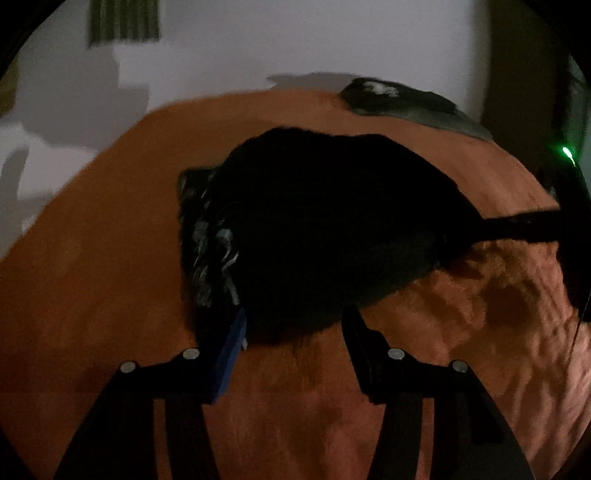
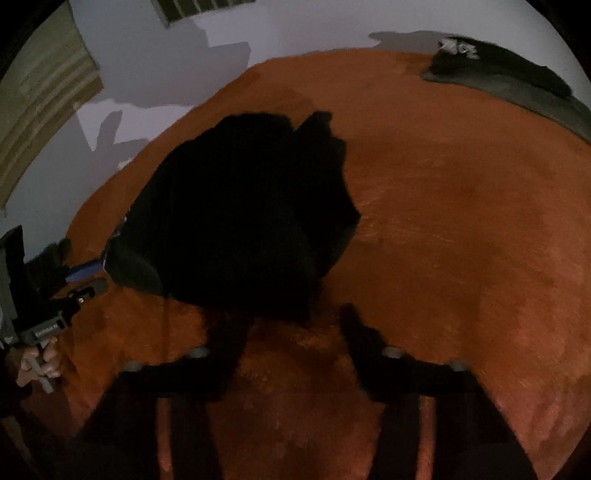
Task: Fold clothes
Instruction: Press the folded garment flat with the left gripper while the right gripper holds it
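Note:
A black garment [image 1: 325,221] lies bunched on an orange blanket [image 1: 110,277], and a grey-white print shows at its left side. My left gripper [image 1: 295,317] is open. Its blue-padded finger [image 1: 229,354] and its black finger [image 1: 354,332] stand on either side of the garment's near edge without pressing on it. In the right wrist view the same garment [image 2: 240,221] fills the middle. My right gripper [image 2: 291,314] is open at its near edge, with blanket showing between the fingers. The left gripper [image 2: 92,277] sits at the garment's left corner, held by a hand [image 2: 37,362].
A folded dark garment with a white print [image 2: 498,70] lies at the blanket's far right [image 1: 399,99]. A white wall with a vent [image 1: 125,22] stands behind. The blanket [image 2: 461,221] is wrinkled on the right in the left wrist view. The scene is dim.

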Tool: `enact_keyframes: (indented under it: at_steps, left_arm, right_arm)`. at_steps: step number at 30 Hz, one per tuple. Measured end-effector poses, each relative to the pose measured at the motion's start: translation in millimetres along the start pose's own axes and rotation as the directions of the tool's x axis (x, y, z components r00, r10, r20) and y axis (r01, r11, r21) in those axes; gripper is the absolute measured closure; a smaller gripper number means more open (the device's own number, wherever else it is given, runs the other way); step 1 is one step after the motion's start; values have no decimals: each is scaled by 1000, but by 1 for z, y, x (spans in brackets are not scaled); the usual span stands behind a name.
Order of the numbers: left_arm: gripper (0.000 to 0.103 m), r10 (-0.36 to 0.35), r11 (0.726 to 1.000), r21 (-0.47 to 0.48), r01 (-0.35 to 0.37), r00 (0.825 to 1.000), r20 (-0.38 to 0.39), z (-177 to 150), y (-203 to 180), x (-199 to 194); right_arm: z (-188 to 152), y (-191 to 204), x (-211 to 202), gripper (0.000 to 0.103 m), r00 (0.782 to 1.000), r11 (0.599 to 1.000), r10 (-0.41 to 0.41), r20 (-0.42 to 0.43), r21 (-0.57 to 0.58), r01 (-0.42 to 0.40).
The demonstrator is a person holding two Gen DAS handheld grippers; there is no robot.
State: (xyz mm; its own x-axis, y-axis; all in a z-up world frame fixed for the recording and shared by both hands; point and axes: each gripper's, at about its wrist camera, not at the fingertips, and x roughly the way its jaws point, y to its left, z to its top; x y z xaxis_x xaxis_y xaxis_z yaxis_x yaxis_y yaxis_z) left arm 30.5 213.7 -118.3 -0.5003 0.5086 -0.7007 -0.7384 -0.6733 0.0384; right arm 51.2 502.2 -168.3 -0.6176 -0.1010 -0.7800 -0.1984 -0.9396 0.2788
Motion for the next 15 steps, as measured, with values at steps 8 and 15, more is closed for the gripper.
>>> enact_keyframes:
  at_steps: [8,15]
  left_arm:
    - [99,-63,993,-100,61,998,-10,0,19,10]
    - [102,-45,997,-60,48,998,40,7,29,-10]
  right_arm:
    - [-8,-3,-12,95,999,1000,22,39,13,-22]
    - [-7,-5,-21,97,997,998,28,66,61,-32]
